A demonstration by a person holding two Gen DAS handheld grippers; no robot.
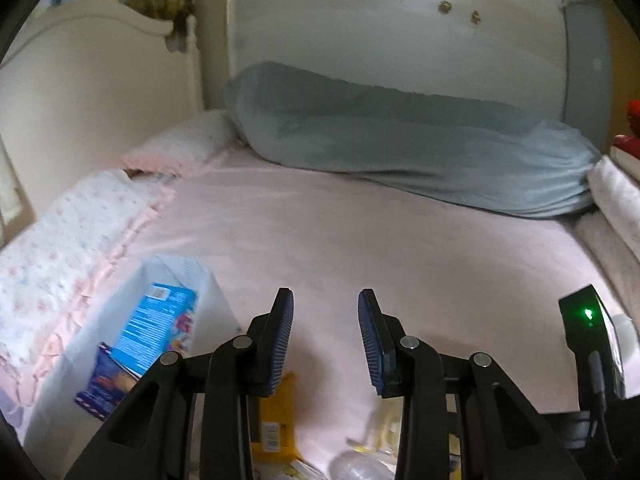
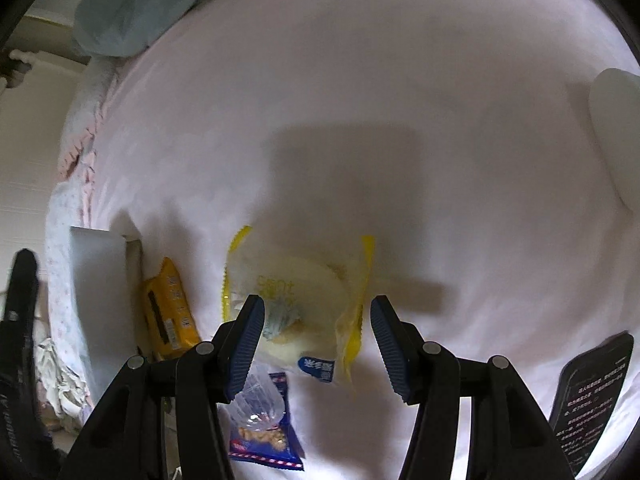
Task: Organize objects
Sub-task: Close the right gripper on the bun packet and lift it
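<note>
Pink bedsheet [image 2: 440, 80] | yellow-edged snack bag [image 2: 296, 292] lengthwise away from camera | right gripper [image 2: 316, 320] fingers apart, empty | left gripper [image 1: 326, 312] likewise

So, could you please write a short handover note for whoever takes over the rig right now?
Left gripper: open, empty, above the bed.
Right gripper: open, empty, fingers either side of the yellow-edged bag, not gripping it.
Done: a blue pack and a purple packet are in the white bin.
Left: yellow-edged bag, orange packet, clear cup and blue snack bag lie loose on the bed beside the bin.
</note>
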